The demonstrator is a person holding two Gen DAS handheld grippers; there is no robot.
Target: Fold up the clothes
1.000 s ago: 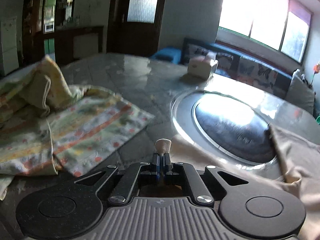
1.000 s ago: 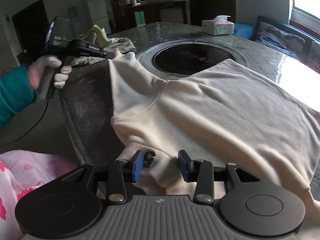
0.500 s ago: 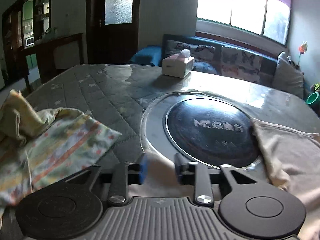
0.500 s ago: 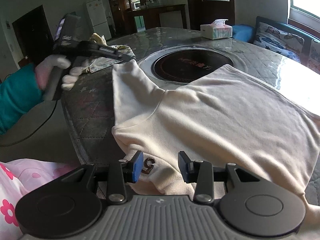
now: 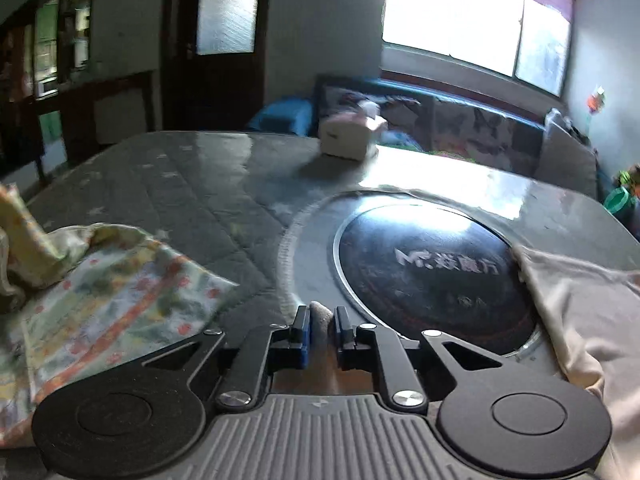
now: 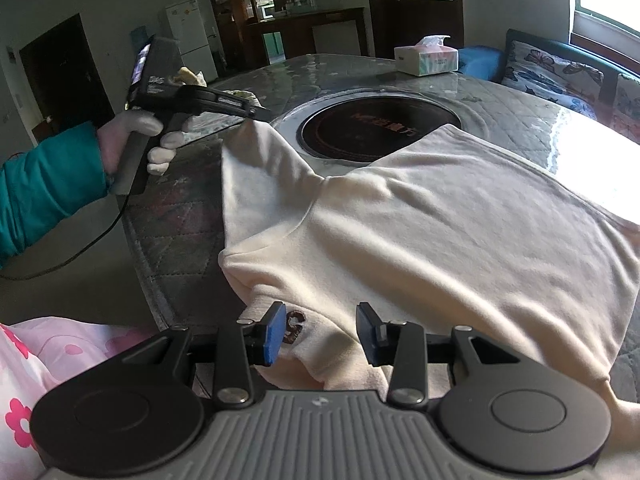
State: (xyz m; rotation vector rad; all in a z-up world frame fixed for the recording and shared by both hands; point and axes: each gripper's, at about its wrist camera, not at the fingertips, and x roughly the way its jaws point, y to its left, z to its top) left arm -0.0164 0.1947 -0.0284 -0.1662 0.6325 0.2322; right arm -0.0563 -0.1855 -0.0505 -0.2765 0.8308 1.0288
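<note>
1. A quilted desk with an inset round hob is seen in a living room.
2. A cream sweatshirt is spread on it.
3. Its sleeve tip is clamped by the left gripper, whose jaws have just been closing.
4. The hem is straddled by the right gripper, jaws apart.

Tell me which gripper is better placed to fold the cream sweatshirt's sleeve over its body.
Left. The left gripper has just been closing on the sleeve cuff of the cream sweatshirt, which sits between its jaws. The right gripper is open over the collar, apart from the sleeve.
</note>
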